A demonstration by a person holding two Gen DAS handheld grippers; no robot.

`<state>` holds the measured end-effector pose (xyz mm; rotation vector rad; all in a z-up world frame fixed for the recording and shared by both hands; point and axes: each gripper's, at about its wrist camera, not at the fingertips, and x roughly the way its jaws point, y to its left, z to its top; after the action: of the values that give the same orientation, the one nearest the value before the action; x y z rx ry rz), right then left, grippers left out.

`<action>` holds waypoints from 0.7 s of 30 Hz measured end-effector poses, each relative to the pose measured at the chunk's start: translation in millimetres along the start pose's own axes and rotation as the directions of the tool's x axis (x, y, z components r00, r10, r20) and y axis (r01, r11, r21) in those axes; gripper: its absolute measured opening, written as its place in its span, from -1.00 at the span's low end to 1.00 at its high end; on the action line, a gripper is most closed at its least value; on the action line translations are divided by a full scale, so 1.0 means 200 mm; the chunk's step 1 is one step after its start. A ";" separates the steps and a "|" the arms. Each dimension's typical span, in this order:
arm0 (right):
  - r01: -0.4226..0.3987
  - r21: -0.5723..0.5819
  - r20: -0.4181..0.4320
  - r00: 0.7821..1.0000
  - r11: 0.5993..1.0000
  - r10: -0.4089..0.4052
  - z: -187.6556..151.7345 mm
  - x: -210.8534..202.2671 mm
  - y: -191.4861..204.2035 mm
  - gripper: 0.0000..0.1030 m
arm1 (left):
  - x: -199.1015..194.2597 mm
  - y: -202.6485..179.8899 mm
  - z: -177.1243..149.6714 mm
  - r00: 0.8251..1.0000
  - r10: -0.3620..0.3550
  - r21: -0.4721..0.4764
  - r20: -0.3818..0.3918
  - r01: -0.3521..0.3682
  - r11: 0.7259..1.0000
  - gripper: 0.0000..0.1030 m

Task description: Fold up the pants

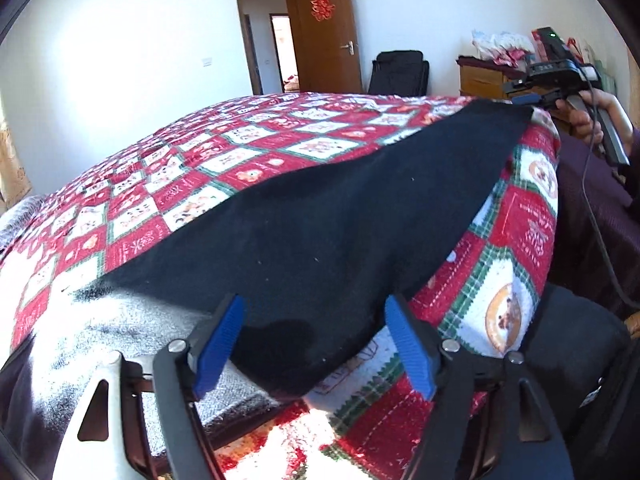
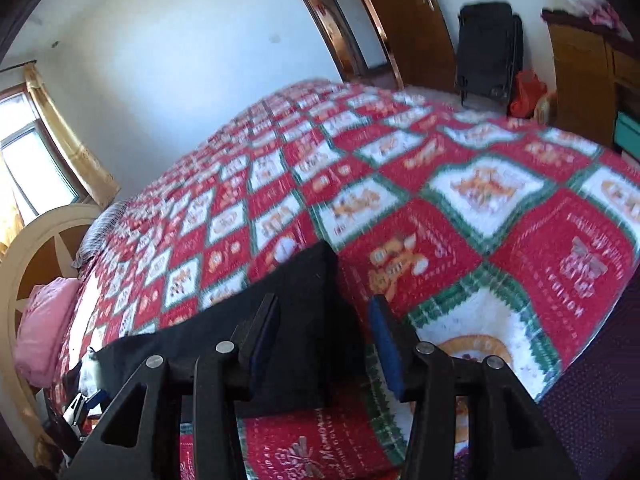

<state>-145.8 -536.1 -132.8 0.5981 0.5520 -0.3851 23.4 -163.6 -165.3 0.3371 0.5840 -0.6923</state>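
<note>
Black pants (image 1: 320, 224) lie flat along the near edge of a bed with a red, white and green patchwork quilt (image 1: 224, 168). My left gripper (image 1: 316, 344) is open, its blue pads either side of the pants' near end, just above the cloth. My right gripper (image 2: 324, 340) is open over the other end of the pants (image 2: 304, 312), one corner of the cloth between its fingers. The right gripper also shows in the left wrist view (image 1: 536, 98) at the far end of the pants, held by a hand. The left gripper shows small in the right wrist view (image 2: 86, 400).
A grey striped cloth (image 1: 120, 332) lies under the pants' near end. A pink pillow (image 2: 44, 328) and cream headboard (image 2: 36, 248) stand at the bed's left. A black suitcase (image 2: 488, 48), wooden dresser (image 2: 580, 72) and open door (image 1: 324, 32) stand beyond the bed.
</note>
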 end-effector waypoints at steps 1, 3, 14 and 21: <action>-0.016 -0.018 0.016 1.000 1.000 0.016 0.01 -0.02 0.04 -0.07 | 0.00 0.01 0.00 1.000 0.003 -0.007 -0.004 -0.003 1.000 0.47; -0.064 -0.062 0.033 0.997 0.996 0.066 0.02 -0.04 0.13 -0.06 | 0.01 0.02 0.01 1.000 0.016 -0.020 -0.016 -0.016 1.000 0.47; 0.009 -0.207 -0.151 0.988 0.978 -0.041 -0.14 0.31 0.31 0.02 | 0.05 0.07 -0.01 0.996 0.020 -0.088 -0.083 -0.027 0.996 0.57; -0.041 -0.115 -0.079 0.996 0.993 0.032 -0.10 0.19 0.22 0.02 | 0.01 0.07 -0.01 0.997 0.022 -0.092 -0.079 -0.029 0.995 0.57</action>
<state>-101.7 -496.2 -149.8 0.5116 0.6320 -0.2944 34.5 -153.4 -166.1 0.2851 0.6828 -0.6269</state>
